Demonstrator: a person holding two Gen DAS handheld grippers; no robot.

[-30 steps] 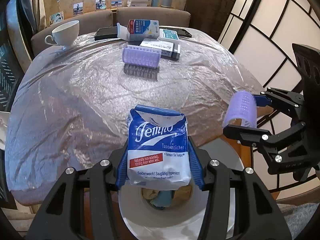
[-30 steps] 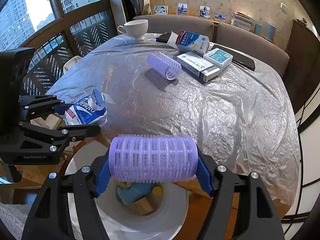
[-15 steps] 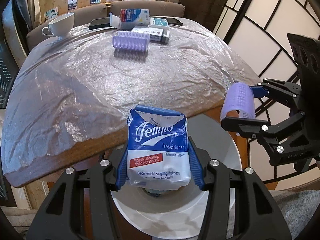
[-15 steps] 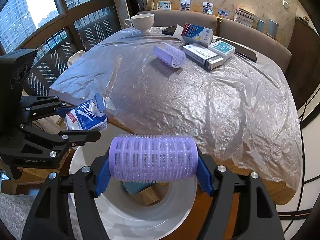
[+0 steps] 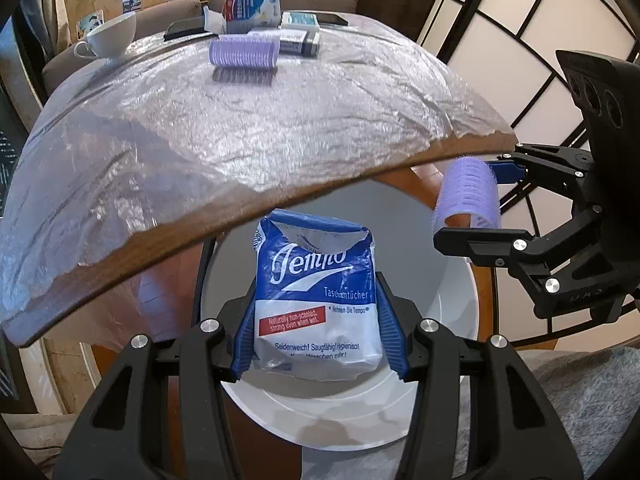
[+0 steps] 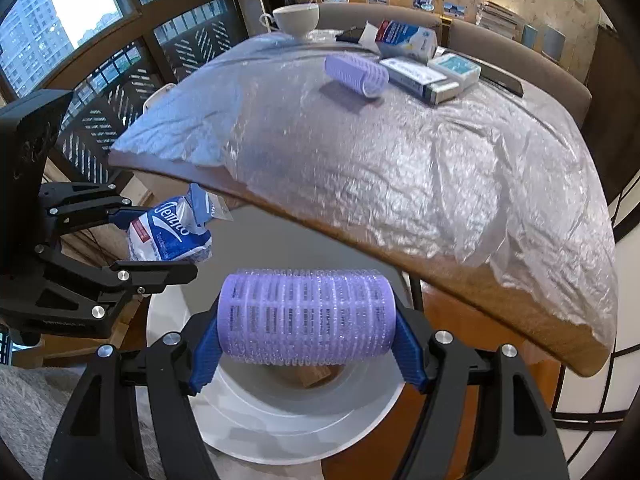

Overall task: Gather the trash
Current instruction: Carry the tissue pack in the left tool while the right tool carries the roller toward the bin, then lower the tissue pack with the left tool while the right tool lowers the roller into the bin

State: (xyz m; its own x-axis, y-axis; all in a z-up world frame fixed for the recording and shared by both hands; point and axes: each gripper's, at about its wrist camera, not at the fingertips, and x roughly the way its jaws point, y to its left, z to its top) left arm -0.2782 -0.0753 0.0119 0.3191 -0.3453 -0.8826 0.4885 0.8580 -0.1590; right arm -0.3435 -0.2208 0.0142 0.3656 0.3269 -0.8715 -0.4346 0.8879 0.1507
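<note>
Below my left gripper [image 5: 318, 332] the blue pads were clamped on both sides of a blue-and-white tissue pack [image 5: 316, 300], which stood upright between the jaws with its torn top edge pointing away from me. Directly under the pack, past the jaws, sat the white bin [image 5: 452, 280] with its round opening. My right gripper [image 6: 306, 344] had its jaws set wider and pressed on the two ends of a purple hair roller [image 6: 306, 316], held crosswise between the pads. Beneath that roller I could see the same white bin [image 6: 280, 420] and a bit of brownish trash inside it, though I could not tell what it was. Ahead of both sets of jaws, and above them, ran the edge of the table [image 5: 240, 128], covered in crinkled clear plastic. Far beyond the jaws on the table lay a second purple roller [image 5: 244, 52], and close behind it a milk carton [image 5: 250, 8] on its side, some small boxes [image 6: 432, 76] and a white cup [image 5: 112, 36]. From each wrist view the other gripper showed off to the side, level with the bin's opening.
</note>
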